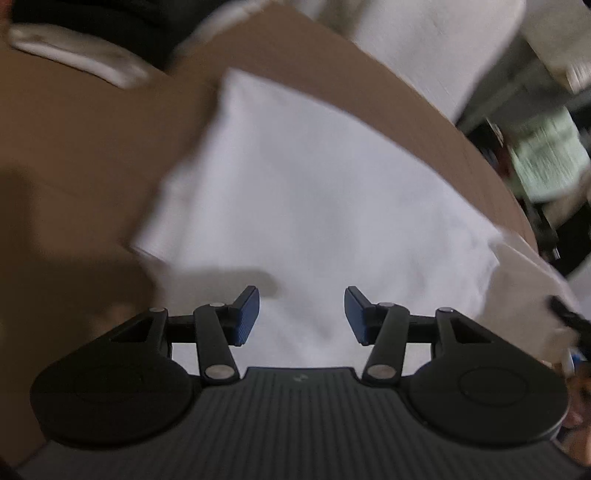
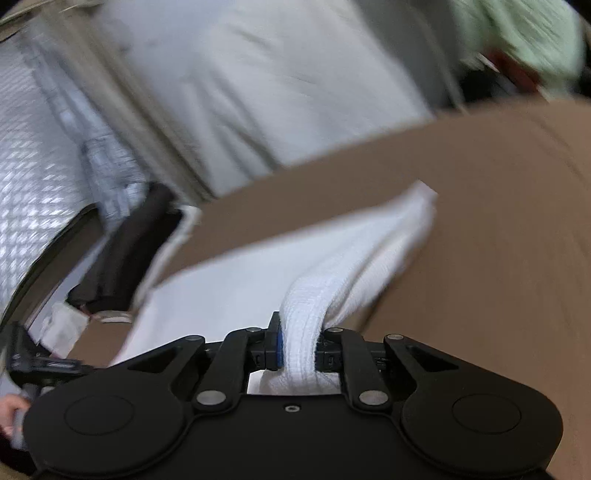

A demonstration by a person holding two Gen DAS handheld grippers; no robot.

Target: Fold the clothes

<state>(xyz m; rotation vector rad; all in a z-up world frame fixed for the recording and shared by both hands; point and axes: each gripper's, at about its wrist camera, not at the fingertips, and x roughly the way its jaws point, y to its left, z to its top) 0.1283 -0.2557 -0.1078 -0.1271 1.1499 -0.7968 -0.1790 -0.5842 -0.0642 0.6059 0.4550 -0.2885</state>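
Right tongs (image 2: 297, 345) pinch white cloth (image 2: 332, 254).

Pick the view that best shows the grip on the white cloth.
Right wrist: the right claw pinches a bunched fold of the cloth. Left wrist shows the cloth flat beneath the open left claw.

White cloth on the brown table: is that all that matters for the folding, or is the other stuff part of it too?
Part of the job:
white cloth
right gripper, clamped on a bunched edge of it
left gripper, open above it
brown table

Just lying about:
pale green item
silvery quilted material
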